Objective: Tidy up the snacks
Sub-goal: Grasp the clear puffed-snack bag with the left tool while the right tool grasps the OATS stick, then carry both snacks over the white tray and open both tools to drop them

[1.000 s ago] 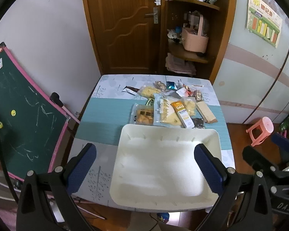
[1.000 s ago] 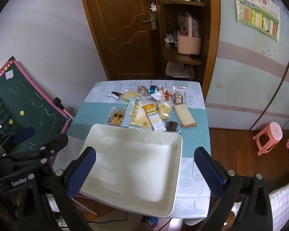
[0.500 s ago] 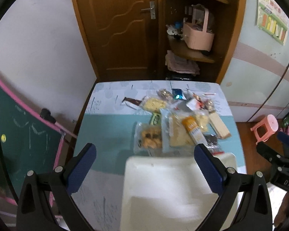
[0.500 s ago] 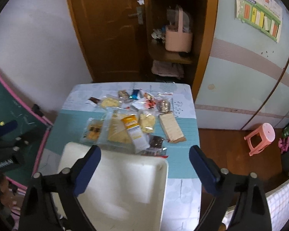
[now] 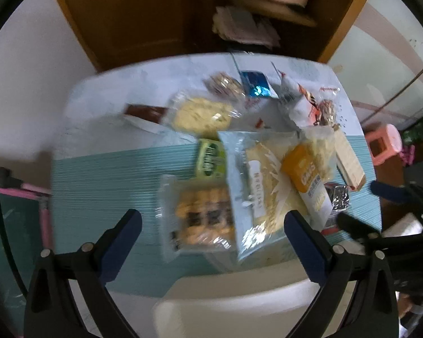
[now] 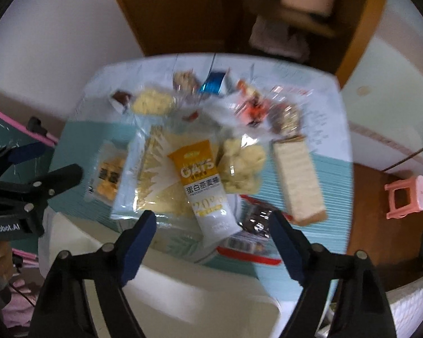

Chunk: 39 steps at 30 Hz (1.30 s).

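Note:
A heap of snack packets lies on the table beyond a white tray [image 5: 239,307], which also shows in the right wrist view [image 6: 200,304]. My left gripper [image 5: 211,242] is open and empty, hovering above a clear pack of yellow biscuits [image 5: 200,217] and a pale blue bag [image 5: 256,197]. My right gripper [image 6: 211,242] is open and empty above an orange and white oat bar [image 6: 206,186]. A long wafer pack [image 6: 296,180] lies right of it. A green packet [image 5: 210,162] and a blue foil packet [image 5: 255,84] lie further back.
The table has a teal runner [image 5: 112,186] across its middle. A wooden door and shelf [image 5: 253,14] stand behind it. A pink stool [image 6: 409,197] is on the floor to the right, and a green chalkboard [image 5: 2,225] leans at the left.
Both grippers have moved forward and down over the tray toward the snack heap, which looms much larger. Both stay open.

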### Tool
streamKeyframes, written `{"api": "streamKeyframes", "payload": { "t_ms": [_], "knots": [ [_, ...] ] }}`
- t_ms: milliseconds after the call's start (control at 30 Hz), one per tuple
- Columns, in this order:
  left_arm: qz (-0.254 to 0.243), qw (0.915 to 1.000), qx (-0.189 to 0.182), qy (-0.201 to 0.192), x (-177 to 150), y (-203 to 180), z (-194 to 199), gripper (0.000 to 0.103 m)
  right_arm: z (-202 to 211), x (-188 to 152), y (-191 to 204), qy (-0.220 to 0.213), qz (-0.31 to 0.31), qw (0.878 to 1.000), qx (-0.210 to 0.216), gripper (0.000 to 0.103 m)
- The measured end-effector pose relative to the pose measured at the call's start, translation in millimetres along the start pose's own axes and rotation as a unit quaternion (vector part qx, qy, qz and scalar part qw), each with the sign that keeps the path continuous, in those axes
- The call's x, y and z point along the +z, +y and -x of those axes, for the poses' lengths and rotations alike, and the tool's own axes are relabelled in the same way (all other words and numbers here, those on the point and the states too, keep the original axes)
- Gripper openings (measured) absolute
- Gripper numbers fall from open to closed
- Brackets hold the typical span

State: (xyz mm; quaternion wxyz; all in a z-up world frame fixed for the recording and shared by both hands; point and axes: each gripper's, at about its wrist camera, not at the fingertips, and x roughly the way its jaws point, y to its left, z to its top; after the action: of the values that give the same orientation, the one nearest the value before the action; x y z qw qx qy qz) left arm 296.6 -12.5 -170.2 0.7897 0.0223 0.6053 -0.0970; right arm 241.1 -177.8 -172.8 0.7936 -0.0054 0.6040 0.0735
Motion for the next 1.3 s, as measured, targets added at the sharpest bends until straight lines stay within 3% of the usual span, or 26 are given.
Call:
{"api": "streamKeyframes", "payload": {
  "t_ms": [100,333,533,600,700,767,900,1167,1300],
  "knots": [
    [-0.006,0.9996,-0.024,0.010,10.9,-1.6,-25.0,0.101,-27.7,4.1,-2.7,0.029,0.000,1.000,-0.006,0.079],
    [-0.022,0.9984,-0.038,0.036,32.1,-4.0,-70.2,0.101,-73.0,8.9,-6.9,0.085,-0.010,0.996,-0.008,0.078],
    [-0.012,0.9942,-0.086,0.064,40.7,-10.1,-100.2,0.089,-87.8,8.8,1.6,0.099,-0.001,0.995,-0.024,0.074],
    [-0.013,0.9925,-0.102,0.066,41.2,-14.8,-104.5,0.075,-88.6,8.0,5.8,0.098,0.007,0.995,-0.027,0.066],
    [-0.031,0.9917,-0.110,0.058,38.7,-27.4,-106.5,0.061,-89.1,9.6,13.1,0.094,0.025,0.995,-0.025,0.042],
    [-0.043,0.9912,-0.116,0.048,36.4,-33.0,-104.9,0.044,-86.4,9.0,17.5,0.097,0.033,0.995,-0.022,0.038],
    [-0.023,0.9893,-0.141,0.028,35.9,-28.9,-89.8,0.026,-82.8,3.2,24.7,0.085,0.036,0.996,-0.023,0.036],
    [-0.020,0.9932,-0.111,-0.027,24.4,-17.1,-25.0,0.017,-37.2,-7.0,23.3,0.040,0.009,0.999,0.027,0.036],
    [-0.025,0.9917,-0.100,-0.077,16.3,-13.9,24.8,0.017,5.3,-11.4,16.4,0.000,0.003,0.999,0.046,0.036]
  ]
}}
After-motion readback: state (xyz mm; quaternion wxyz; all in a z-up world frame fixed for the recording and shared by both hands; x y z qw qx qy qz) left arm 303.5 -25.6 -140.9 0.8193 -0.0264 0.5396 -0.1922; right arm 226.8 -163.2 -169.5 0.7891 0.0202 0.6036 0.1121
